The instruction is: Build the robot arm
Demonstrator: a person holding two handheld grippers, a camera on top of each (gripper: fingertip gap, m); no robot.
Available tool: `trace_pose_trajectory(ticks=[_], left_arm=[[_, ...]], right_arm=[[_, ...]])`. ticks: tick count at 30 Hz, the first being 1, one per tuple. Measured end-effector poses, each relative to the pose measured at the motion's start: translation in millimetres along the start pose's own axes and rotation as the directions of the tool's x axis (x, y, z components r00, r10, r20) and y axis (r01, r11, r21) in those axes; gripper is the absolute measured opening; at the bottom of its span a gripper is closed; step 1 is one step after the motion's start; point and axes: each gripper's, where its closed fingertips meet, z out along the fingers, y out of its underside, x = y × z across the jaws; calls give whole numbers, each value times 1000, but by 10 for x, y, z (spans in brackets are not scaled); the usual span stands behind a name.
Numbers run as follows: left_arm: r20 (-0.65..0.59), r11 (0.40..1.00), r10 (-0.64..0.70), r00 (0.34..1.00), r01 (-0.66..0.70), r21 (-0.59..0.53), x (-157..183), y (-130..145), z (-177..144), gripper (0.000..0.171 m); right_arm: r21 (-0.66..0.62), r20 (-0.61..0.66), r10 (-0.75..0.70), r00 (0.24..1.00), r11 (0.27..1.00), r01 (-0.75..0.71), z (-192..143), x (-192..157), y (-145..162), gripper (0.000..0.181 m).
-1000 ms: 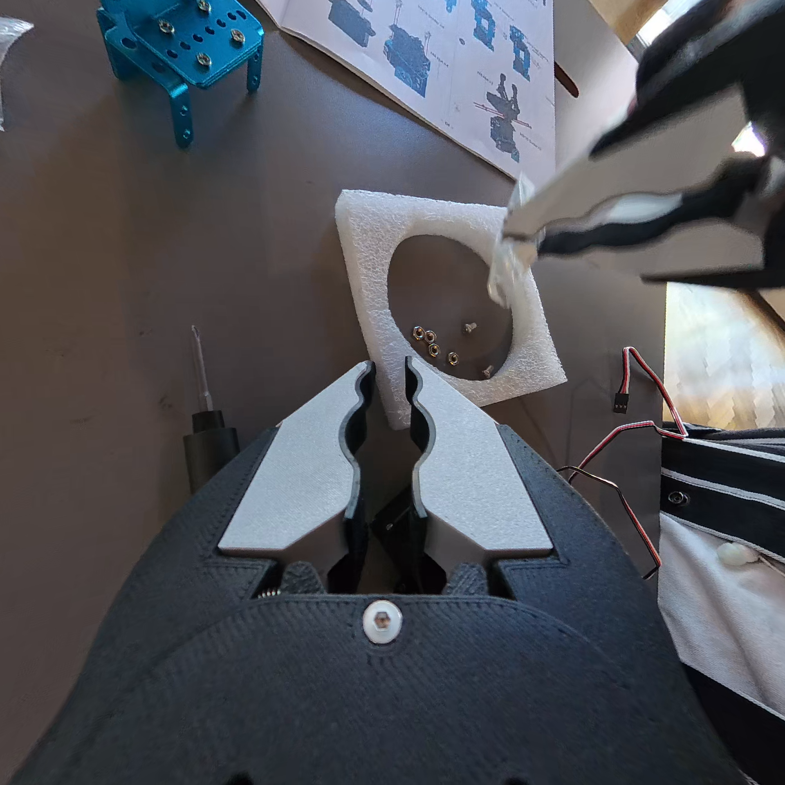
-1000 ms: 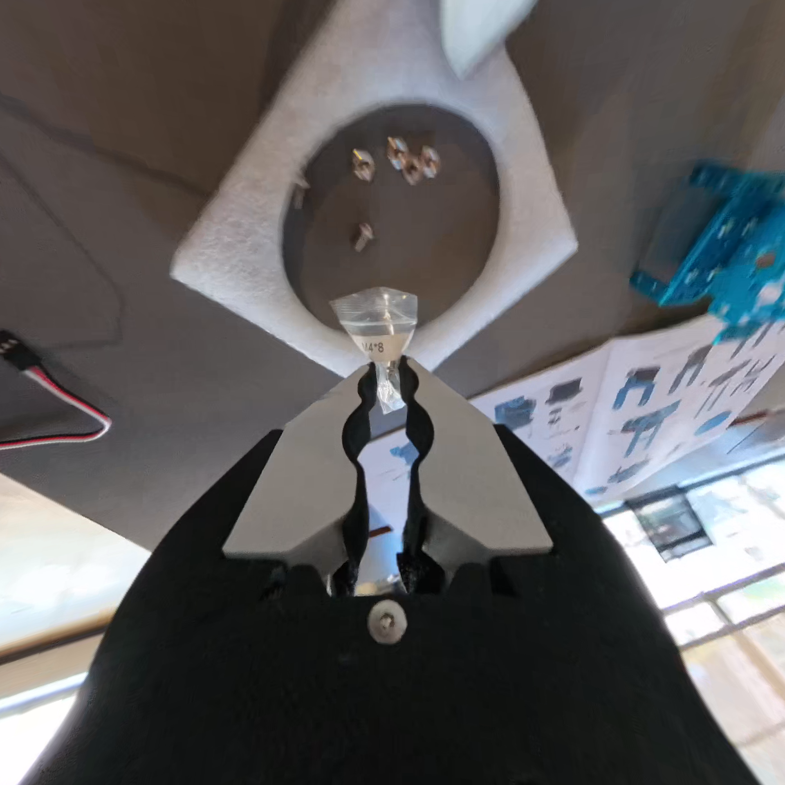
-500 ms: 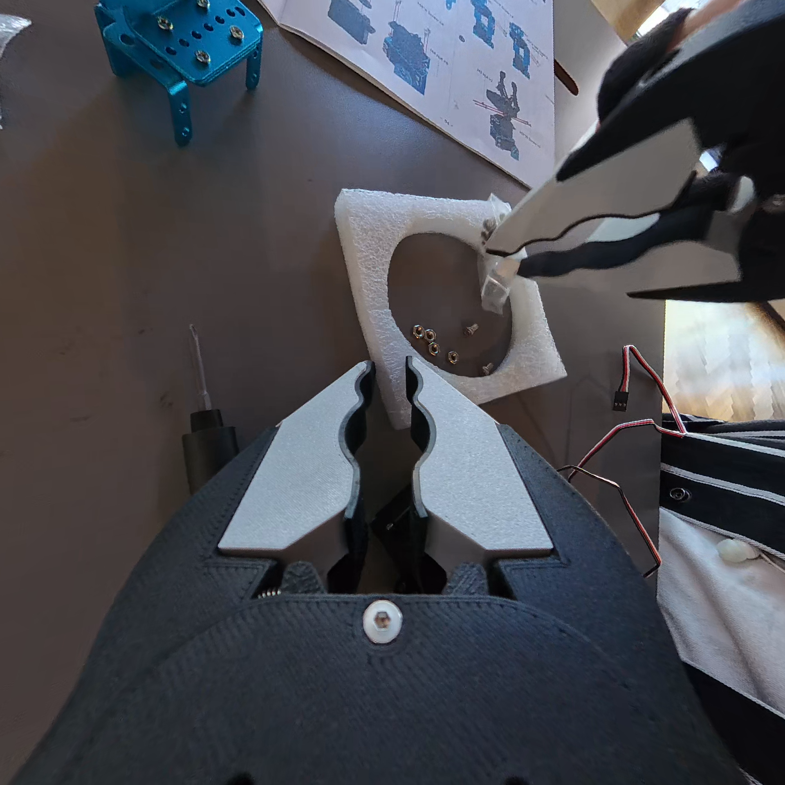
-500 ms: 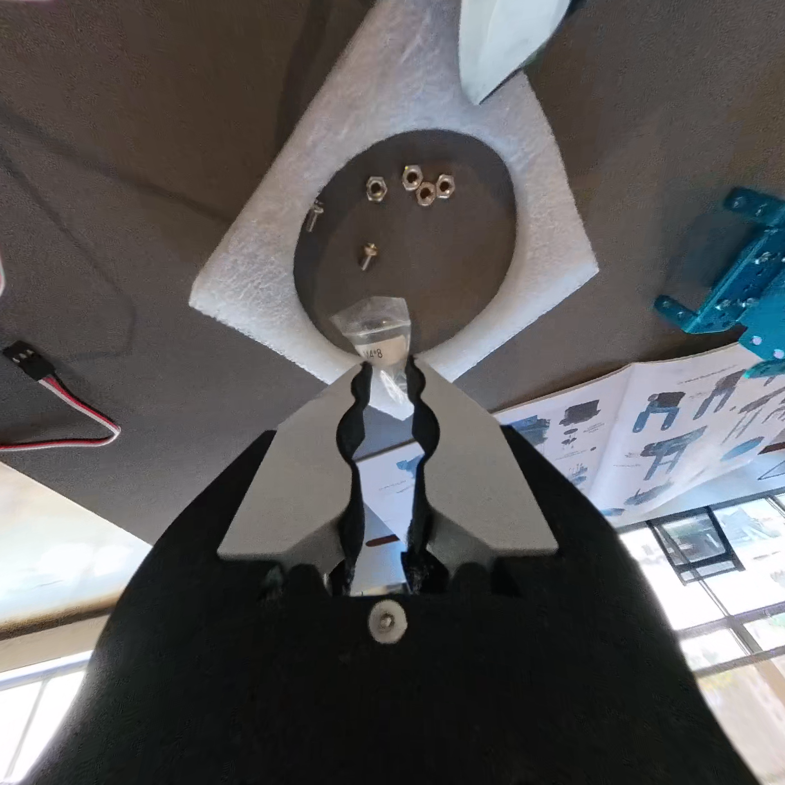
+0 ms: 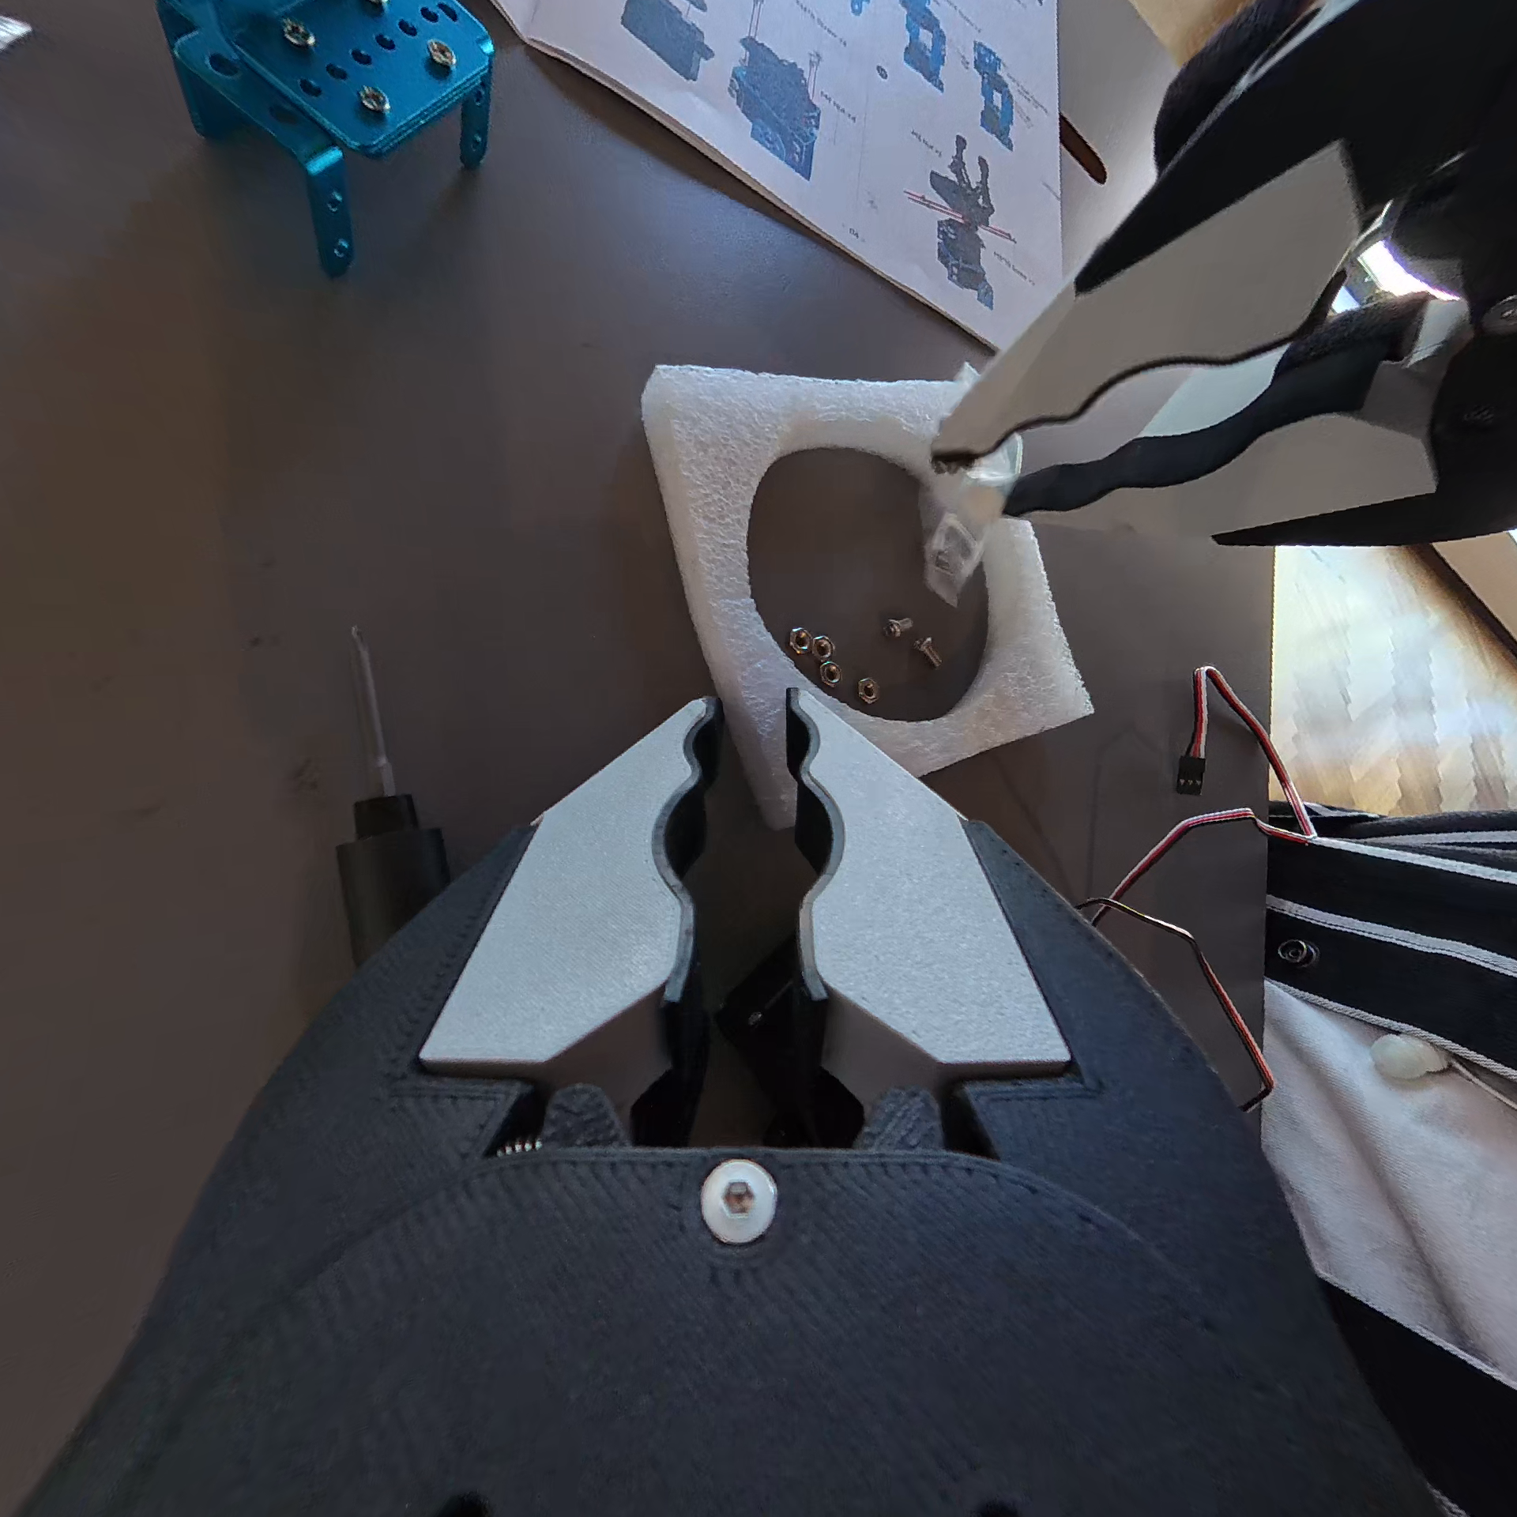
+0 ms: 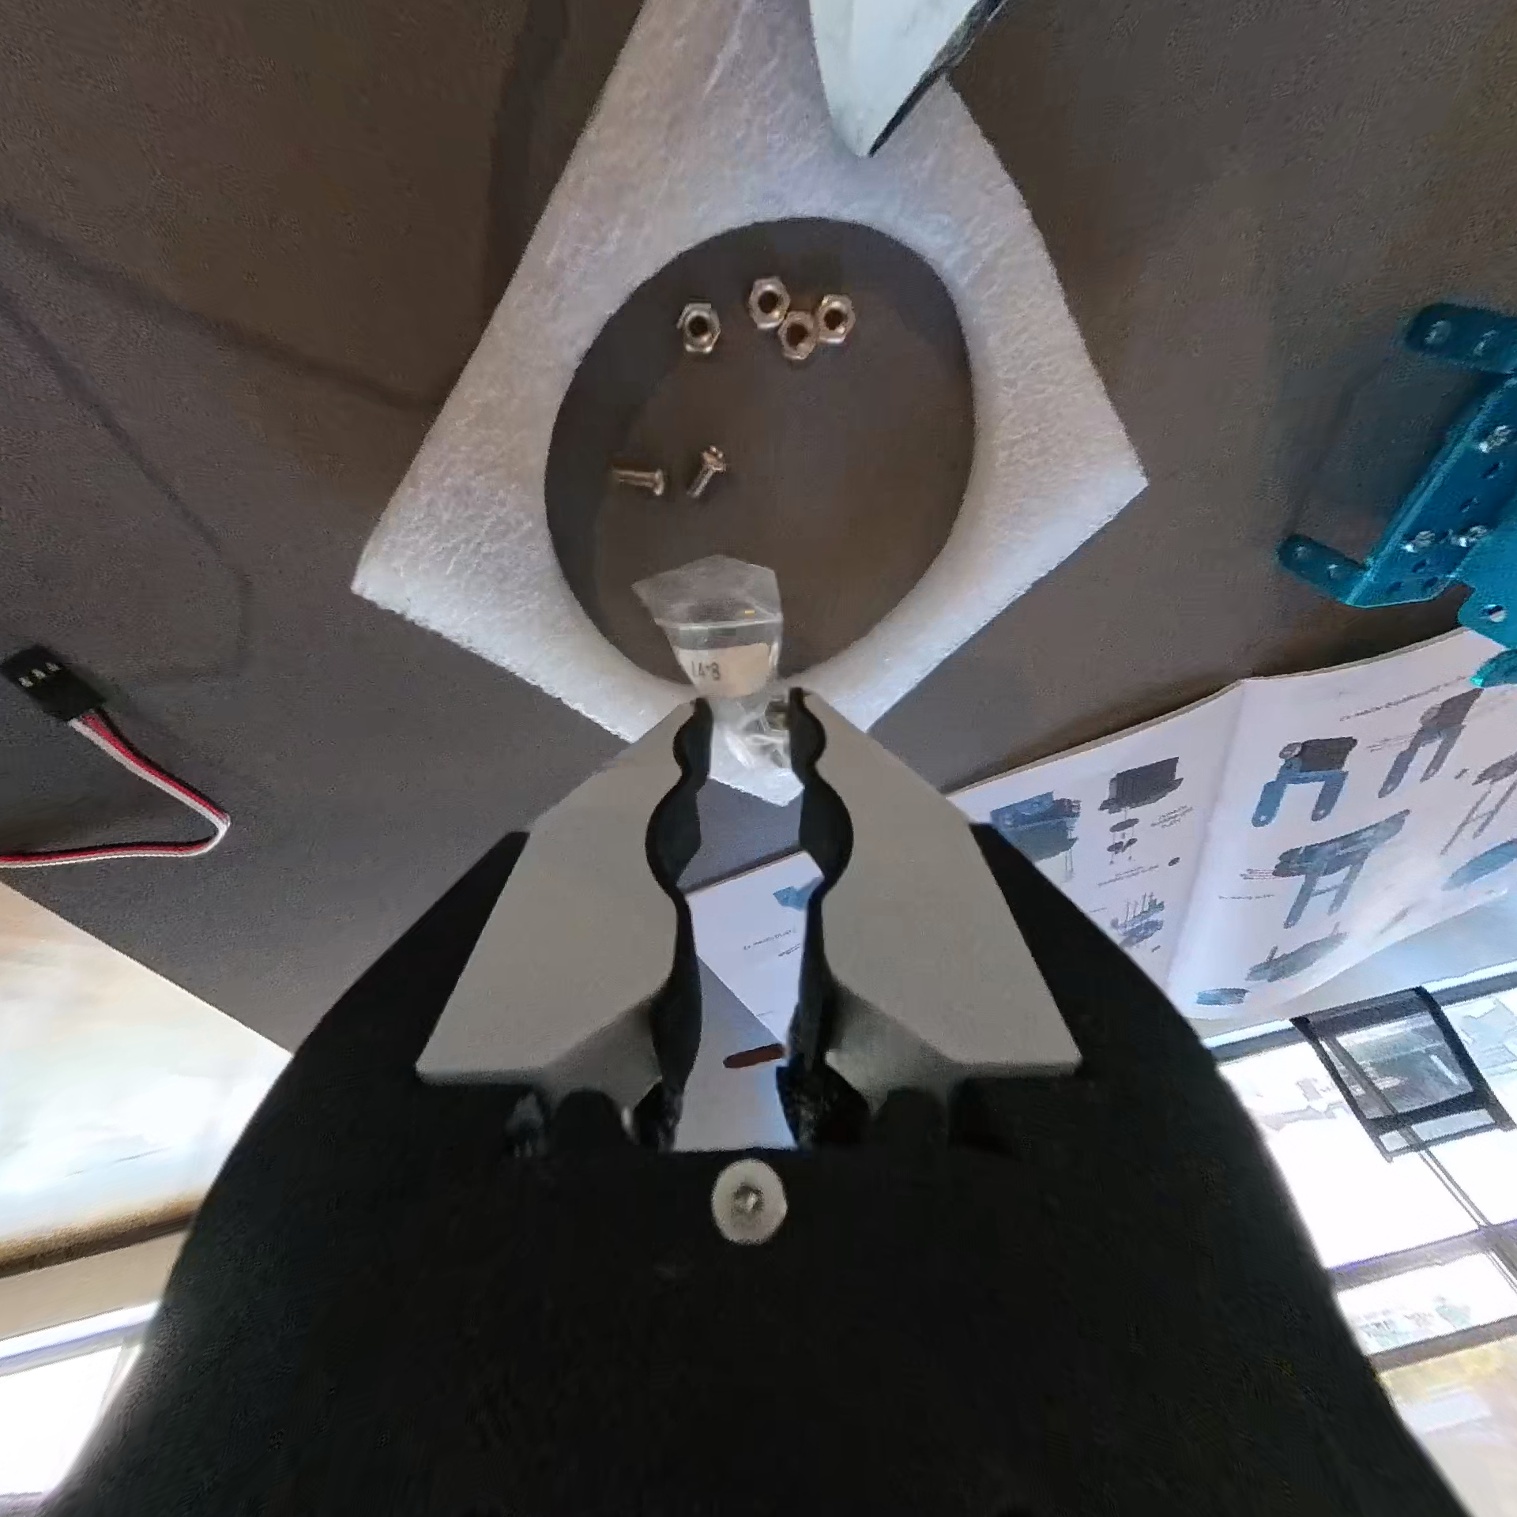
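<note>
a small clear bag is seen pinched by its far end between the tips of the right gripper, hung mouth-down over the round hole of a white foam frame on a dark table. the bag sits at the hole's right edge in the left wrist view, just above the surface. the left gripper is held near the frame's near corner, its jaws slightly parted and nothing between them.

inside the hole, four nuts are grouped at one side and two screws lie near the middle. something small and metallic is glimpsed inside the bag, though its count cannot be told.

the thin plastic could slip from so narrow a pinch, and the whole bag might drop among the loose hardware. parts shaken out could bounce over the low foam wall and roll across the table. the light frame could be nudged by either gripper, and its contents scattered.

farther off, a blue bracket, a printed sheet, a screwdriver and a wire are noted.
</note>
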Motion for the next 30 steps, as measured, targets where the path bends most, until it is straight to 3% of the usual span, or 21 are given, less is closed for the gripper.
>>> trace_pose_trajectory(ticks=[14,16,18,21,30], left_arm=[[-2,1000,4,1000,-4,-2,9,2,3,14],[-2,1000,3,1000,-4,-2,9,3,2,14],[-1,1000,4,1000,-4,-3,9,4,1,14],[-2,1000,3,1000,-3,-2,9,5,-1,14],[-11,1000,-4,1000,4,-1,11,3,4,14]], right_arm=[[-42,-48,-29,998,999,27,-75,70,-7,14],[29,-34,-61,998,998,62,-63,33,-121,13],[0,-7,-13,1000,1000,13,-20,45,-59,27],[62,-12,-21,1000,998,22,-50,47,-103,25],[90,-34,11,999,996,-8,45,152,-22,24]])
